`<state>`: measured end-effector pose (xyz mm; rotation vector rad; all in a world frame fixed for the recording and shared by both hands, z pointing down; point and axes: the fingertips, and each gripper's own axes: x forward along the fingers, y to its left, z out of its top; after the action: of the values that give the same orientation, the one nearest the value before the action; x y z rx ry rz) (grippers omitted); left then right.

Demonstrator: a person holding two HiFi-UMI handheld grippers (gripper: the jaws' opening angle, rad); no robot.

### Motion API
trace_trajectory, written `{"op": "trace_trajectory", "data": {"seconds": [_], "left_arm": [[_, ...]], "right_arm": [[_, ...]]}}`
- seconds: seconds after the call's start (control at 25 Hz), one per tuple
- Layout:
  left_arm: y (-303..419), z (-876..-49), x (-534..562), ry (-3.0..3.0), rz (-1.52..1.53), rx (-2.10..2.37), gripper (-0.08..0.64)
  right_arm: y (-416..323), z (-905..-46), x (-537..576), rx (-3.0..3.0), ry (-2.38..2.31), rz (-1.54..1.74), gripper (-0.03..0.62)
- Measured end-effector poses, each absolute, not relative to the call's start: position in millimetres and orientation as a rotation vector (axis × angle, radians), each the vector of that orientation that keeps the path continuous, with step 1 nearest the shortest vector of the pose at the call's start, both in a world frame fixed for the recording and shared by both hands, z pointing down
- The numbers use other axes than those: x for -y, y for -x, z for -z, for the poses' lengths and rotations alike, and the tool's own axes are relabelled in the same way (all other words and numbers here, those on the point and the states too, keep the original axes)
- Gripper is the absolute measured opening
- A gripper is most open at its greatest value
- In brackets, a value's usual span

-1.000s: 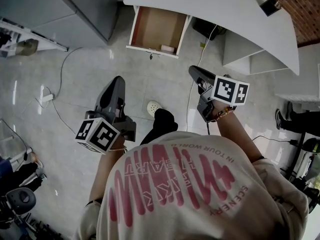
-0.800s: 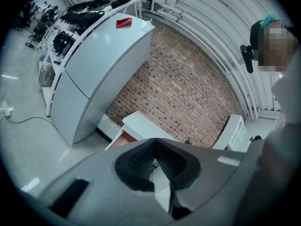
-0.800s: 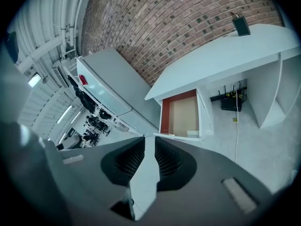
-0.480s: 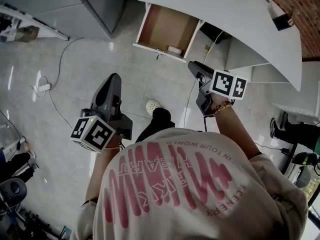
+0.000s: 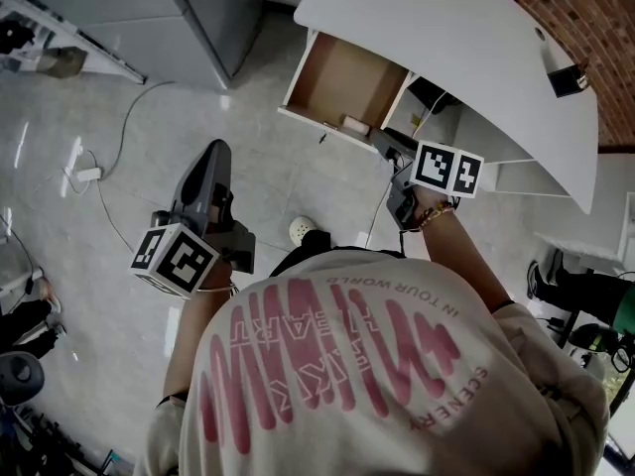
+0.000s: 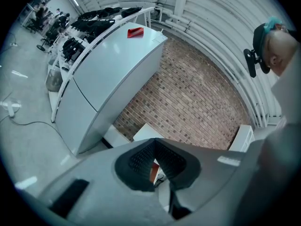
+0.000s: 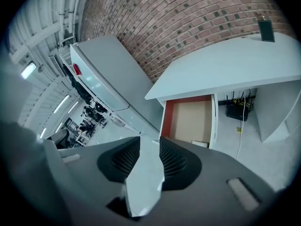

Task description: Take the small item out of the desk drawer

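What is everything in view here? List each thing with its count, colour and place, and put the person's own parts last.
desk: one, white, upper right
drawer: one, brown inside, pulled open under the desk
small item: one, pale, inside the drawer at its front
dark object: one, black, on the desk's far end
cabinet: one, grey, left of the desk
brick wall: one, red-brown, behind the desk
left tool: one, dark grey, jaws together, empty
right tool: one, dark grey, aimed at the drawer, jaws apart and just been opening, nothing between them
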<state>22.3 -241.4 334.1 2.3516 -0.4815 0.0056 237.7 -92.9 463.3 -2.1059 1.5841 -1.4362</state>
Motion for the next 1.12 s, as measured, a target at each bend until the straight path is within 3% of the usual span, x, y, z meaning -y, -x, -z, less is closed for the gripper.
{"op": "trace_trajectory", "data": {"seconds": [0.52,1.12], "left_arm": [[1.0,-332.1,264.7,-2.321,0.068,0.569,0.005],[54.5,-383.1,271.0,-2.238,-0.028,0.809,0.005]], "right_arm": [[-237.1,-486.2,119.9,-1.687,2.116,1.421,0.143],[-229.9,-559.0,119.9,-1.722,2.142,1.644,0.12]]}}
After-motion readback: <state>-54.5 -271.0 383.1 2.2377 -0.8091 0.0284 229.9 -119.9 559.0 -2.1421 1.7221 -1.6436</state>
